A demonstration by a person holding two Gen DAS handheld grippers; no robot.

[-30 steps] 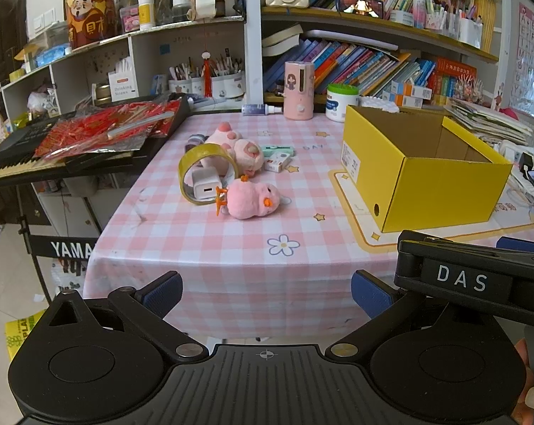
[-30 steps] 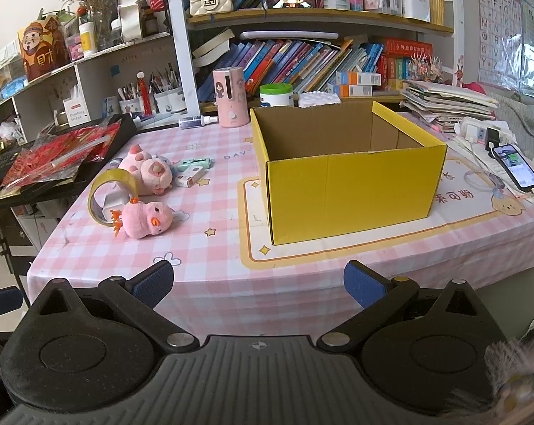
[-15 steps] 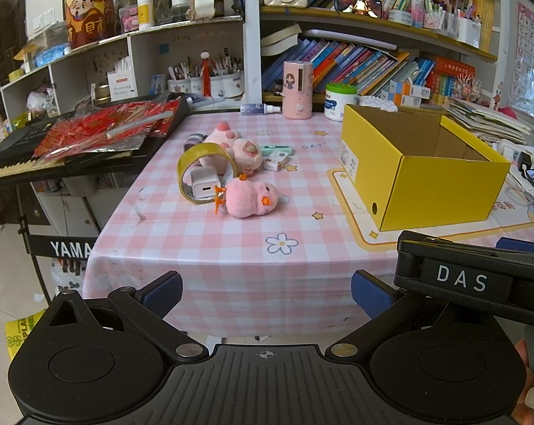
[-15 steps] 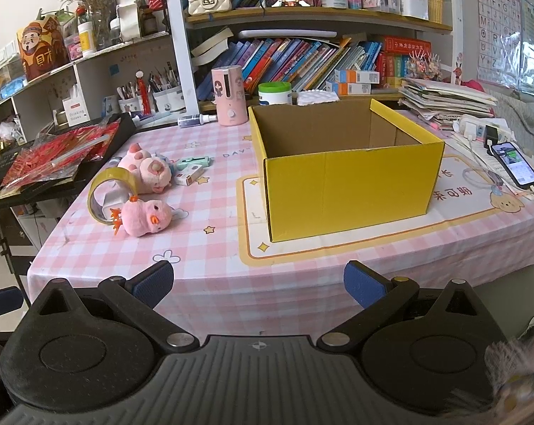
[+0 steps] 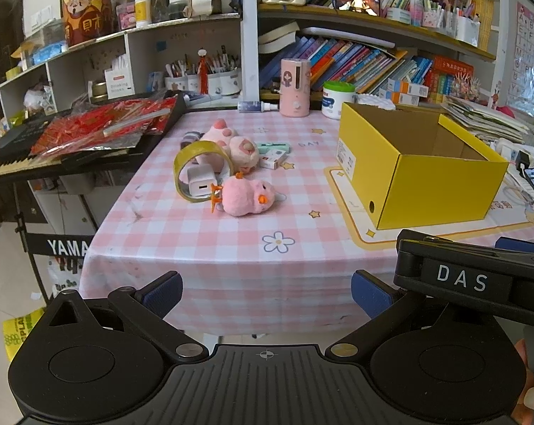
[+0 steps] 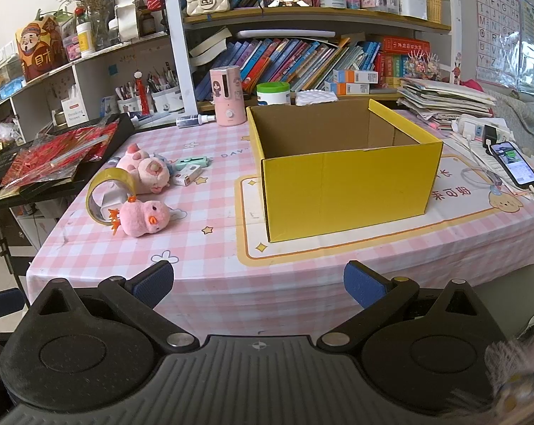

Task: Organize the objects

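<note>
Left wrist view. Left gripper (image 5: 265, 288) held before the near edge of the table with the pink checked cloth (image 5: 231, 248), blue-padded fingers spread wide, nothing between them. Part of the right gripper's black body, lettered DAS, crossing the lower right. Open yellow cardboard box (image 5: 440, 191) taken as the landmark: well to its left, a small cluster of loose things. Nearest the table edge, pink plush chick with orange feet (image 5: 247, 198), lying on its side. Touching the chick's far side, yellowish roll of clear tape (image 5: 196, 170) standing on edge, with a white plug-in charger block (image 5: 200, 182) inside its ring. Behind these, larger pink plush pig (image 5: 233, 143); between pig and box, small white carton (image 5: 272, 158) and mint-green gadget (image 5: 272, 147). Probably best begun with the chick: closest, soft, free on its near side. Advisable: approach low from the front, straddle the body across its width, close gently, lift clear before swinging toward the box so the tape roll is not knocked over.

Right wrist view. Right gripper (image 6: 258, 285) likewise spread and empty, short of the table edge, facing the box's front wall. Box interior: bare brown back and side walls visible, floor hidden by the front wall, so contents not certain; nothing showing above the rim.
</note>
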